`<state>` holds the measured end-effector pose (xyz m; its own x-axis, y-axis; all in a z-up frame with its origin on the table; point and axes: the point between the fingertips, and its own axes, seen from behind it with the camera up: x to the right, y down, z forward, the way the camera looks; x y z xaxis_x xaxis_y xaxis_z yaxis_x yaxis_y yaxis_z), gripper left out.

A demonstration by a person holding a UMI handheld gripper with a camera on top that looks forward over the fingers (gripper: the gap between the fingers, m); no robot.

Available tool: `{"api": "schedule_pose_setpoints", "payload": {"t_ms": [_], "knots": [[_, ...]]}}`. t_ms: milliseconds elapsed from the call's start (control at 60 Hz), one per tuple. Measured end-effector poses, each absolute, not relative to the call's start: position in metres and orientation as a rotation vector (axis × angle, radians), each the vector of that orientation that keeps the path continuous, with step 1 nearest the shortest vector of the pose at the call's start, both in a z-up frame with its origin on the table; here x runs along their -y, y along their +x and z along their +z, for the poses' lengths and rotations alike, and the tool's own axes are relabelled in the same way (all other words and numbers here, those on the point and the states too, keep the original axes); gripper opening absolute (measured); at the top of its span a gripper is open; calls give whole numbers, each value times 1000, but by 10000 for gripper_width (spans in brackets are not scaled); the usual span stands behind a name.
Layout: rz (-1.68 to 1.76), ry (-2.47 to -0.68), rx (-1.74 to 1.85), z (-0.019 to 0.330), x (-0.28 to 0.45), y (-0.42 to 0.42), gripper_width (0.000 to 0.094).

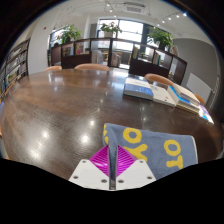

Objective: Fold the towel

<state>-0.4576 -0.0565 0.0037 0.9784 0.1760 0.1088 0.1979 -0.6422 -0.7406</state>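
A grey-blue towel (160, 148) with yellow letters lies on the dark wooden table (60, 115), just ahead and to the right of my fingers. My gripper (113, 160) sits at the towel's near left edge. Its two magenta pads (100, 158) are pressed together with a thin fold of the towel's edge (113, 148) pinched between them. The part of the towel under the fingers is hidden.
A stack of books and papers (165, 94) lies on the table beyond the towel to the right. Chairs (90, 67) and dark partitions (120, 52) with plants stand behind the table. Bare tabletop stretches to the left.
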Motion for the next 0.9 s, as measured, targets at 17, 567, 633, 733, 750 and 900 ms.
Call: {"api": "schedule_pose_setpoints", "payload": {"t_ms": [17, 567, 633, 733, 750, 900], "knots": [[-19, -2270, 247, 12, 56, -456, 52], [-52, -2276, 90, 42, 58, -182, 389], [-69, -2292, 145, 37, 64, -172, 633], [-51, -2256, 178, 60, 72, -170, 725], [-48, -2248, 173, 66, 74, -169, 727], [-25, -2183, 152, 131, 84, -163, 794]]}}
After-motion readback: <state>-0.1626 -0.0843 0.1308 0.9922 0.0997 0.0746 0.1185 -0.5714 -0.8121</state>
